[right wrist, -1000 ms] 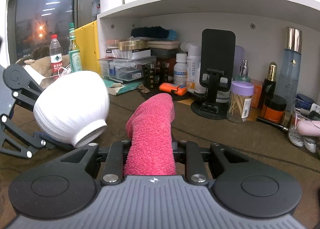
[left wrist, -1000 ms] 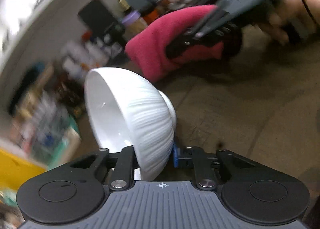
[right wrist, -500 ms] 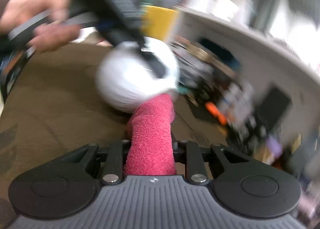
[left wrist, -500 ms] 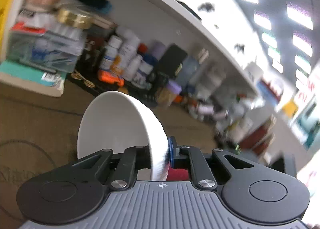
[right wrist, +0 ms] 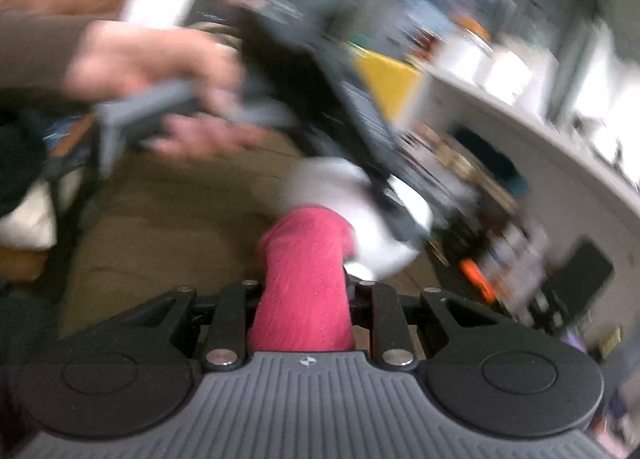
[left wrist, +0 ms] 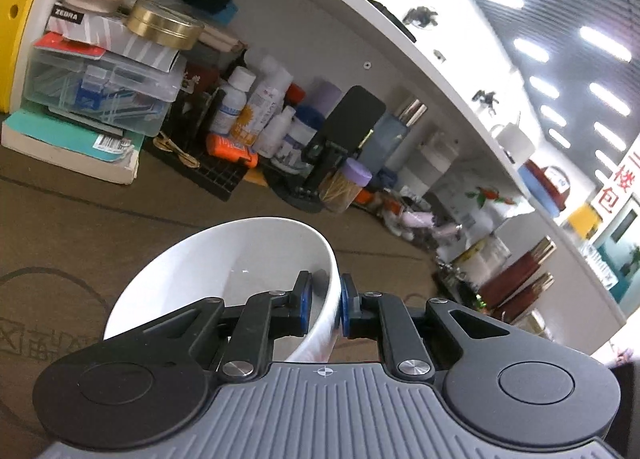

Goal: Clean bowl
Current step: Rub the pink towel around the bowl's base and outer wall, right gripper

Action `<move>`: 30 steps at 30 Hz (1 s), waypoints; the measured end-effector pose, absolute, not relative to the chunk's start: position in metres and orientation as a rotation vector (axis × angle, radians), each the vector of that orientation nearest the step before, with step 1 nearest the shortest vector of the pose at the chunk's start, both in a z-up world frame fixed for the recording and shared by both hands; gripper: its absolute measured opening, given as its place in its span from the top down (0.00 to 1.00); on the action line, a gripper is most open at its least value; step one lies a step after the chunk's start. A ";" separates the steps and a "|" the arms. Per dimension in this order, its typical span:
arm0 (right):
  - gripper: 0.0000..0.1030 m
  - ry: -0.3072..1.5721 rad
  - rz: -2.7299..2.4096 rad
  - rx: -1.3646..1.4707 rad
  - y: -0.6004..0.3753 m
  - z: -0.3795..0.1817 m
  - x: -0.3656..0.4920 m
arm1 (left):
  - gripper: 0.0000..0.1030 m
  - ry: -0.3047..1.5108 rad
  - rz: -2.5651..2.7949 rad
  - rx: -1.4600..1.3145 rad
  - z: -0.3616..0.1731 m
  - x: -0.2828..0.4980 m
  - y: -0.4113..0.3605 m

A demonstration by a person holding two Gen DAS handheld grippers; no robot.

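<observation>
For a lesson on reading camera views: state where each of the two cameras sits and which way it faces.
Left wrist: sits on the left tool, facing the cluttered shelf; its pads clamp the bowl rim.
Right wrist: sits on the right tool, facing leftward; it grips the pink cloth, and the person's left hand shows, blurred.
Shared: bowl, shelf, orange item.

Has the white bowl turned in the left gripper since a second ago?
Yes. The bowl rolled with the left gripper: its opening faced left, now faces up toward the shelf.
</observation>
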State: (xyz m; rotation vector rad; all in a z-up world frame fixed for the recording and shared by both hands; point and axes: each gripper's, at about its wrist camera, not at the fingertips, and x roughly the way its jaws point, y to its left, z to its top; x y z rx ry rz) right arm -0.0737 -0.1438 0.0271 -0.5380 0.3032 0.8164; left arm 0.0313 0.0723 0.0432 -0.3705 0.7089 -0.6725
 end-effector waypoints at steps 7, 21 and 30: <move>0.77 0.421 0.662 -0.347 -0.181 0.006 -0.013 | 0.58 0.690 -0.594 0.011 0.063 0.009 0.054; 0.76 0.457 0.647 -0.196 -0.199 0.002 0.005 | 0.54 0.697 -0.560 0.608 0.032 -0.022 0.011; 0.75 0.446 0.689 -0.191 -0.201 0.005 -0.001 | 0.87 0.758 -0.606 0.424 0.051 -0.019 0.016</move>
